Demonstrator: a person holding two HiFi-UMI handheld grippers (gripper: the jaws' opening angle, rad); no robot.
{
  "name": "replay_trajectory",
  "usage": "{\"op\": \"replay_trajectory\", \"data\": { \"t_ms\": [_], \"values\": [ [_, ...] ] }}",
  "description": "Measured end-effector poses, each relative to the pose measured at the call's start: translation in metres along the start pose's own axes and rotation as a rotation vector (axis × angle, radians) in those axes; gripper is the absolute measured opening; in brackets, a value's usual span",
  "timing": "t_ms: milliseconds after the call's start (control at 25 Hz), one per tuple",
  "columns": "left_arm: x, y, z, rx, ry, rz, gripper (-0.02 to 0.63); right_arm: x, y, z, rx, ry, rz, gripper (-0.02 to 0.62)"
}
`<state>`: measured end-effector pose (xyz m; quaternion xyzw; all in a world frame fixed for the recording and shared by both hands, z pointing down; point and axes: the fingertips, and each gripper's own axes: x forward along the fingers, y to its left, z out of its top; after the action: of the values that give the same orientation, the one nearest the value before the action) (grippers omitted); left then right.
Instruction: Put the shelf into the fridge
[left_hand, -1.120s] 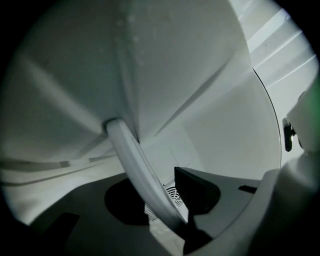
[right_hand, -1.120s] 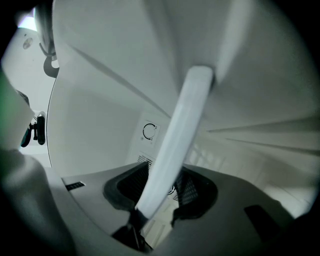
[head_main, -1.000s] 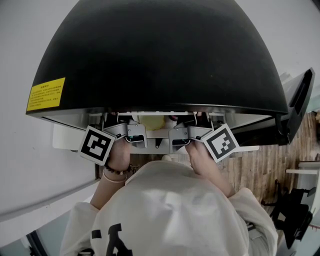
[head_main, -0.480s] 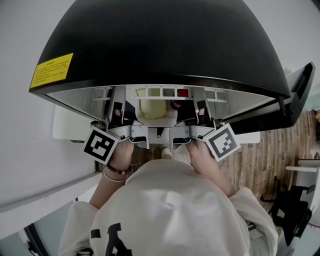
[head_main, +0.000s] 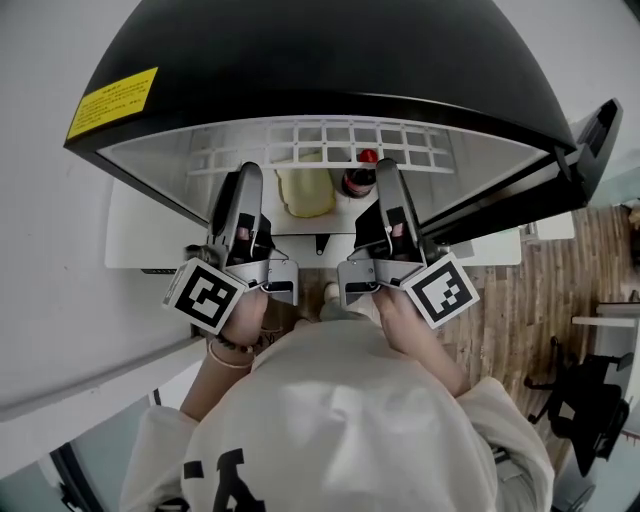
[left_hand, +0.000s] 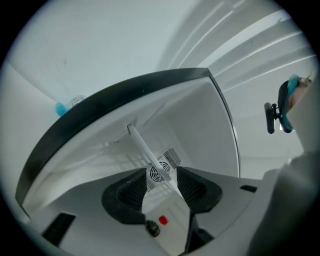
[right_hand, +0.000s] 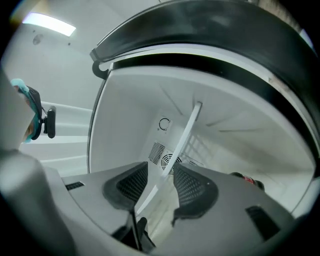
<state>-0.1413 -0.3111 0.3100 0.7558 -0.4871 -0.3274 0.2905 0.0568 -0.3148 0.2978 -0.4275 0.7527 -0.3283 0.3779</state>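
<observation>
Head view looks down past the person's pale sweatshirt (head_main: 340, 420) onto the open fridge (head_main: 300, 60), black on top with a yellow label (head_main: 112, 102) near one corner. The shelf (head_main: 350, 140), a white wire grid, lies level in the upper part of the white cavity, above a yellow container (head_main: 305, 190) and a dark bottle with a red cap (head_main: 362, 178). Both tools reach into the opening side by side, the left tool (head_main: 247, 190) just left of the container and the right tool (head_main: 392, 195) just right of the bottle. In the left gripper view the shelf's thin white rim (left_hand: 145, 148) runs between the ribbed pads (left_hand: 131, 192) with a gap on each side: this tool is released, its jaws having just been opening. Right gripper view shows the same kind of rim passing between that tool's pads, which also stand apart and do not clamp it. The fridge door (head_main: 595, 150) hangs open at the right
</observation>
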Motion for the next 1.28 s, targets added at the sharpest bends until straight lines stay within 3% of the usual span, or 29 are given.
{"op": "replay_trajectory", "data": {
  "t_ms": [400, 680, 1000, 1280],
  "values": [
    [-0.025, -0.021, -0.014, 0.163, 0.104, -0.048, 0.173, -0.022, 0.032, -0.024, -0.195, 0.060, 0.050, 0.158],
    [-0.043, -0.042, -0.023, 0.316, 0.170, -0.107, 0.166, -0.039, 0.049, -0.040, -0.303, 0.083, 0.068, 0.101],
    [-0.067, -0.058, -0.031, 0.403, 0.209, -0.165, 0.084, -0.059, 0.073, -0.062, -0.424, 0.110, 0.118, 0.066],
    [-0.087, -0.073, -0.047, 0.426, 0.257, -0.231, 0.006, -0.079, 0.090, -0.080, -0.492, 0.146, 0.168, 0.044]
  ]
}}
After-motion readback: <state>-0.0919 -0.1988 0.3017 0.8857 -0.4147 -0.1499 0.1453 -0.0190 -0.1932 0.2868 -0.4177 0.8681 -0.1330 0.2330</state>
